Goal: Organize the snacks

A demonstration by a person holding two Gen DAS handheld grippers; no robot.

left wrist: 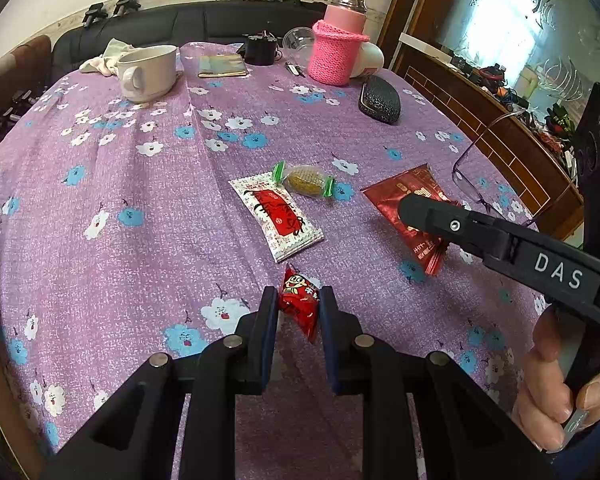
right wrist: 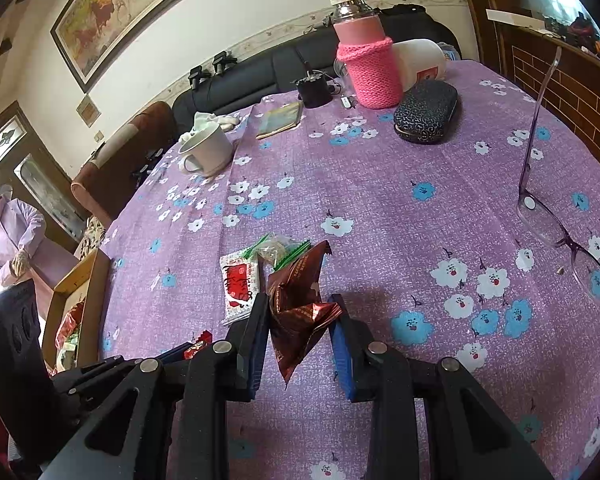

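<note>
Floral purple tablecloth (left wrist: 140,184); sofa (left wrist: 172,24) beyond. Left claw (left wrist: 299,304) grips one red candy (left wrist: 300,300), right claw (right wrist: 300,312) one foil packet (right wrist: 300,300); two snacks ahead.

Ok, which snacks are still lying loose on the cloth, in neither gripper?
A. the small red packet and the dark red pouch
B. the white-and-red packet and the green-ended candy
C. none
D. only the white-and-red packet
B: the white-and-red packet and the green-ended candy lie on the cloth, while each gripper holds a red snack.

I count four snack packets (left wrist: 275,216), one mug (left wrist: 150,72), one glasses case (left wrist: 379,99), one pair of glasses (right wrist: 560,216).
</note>
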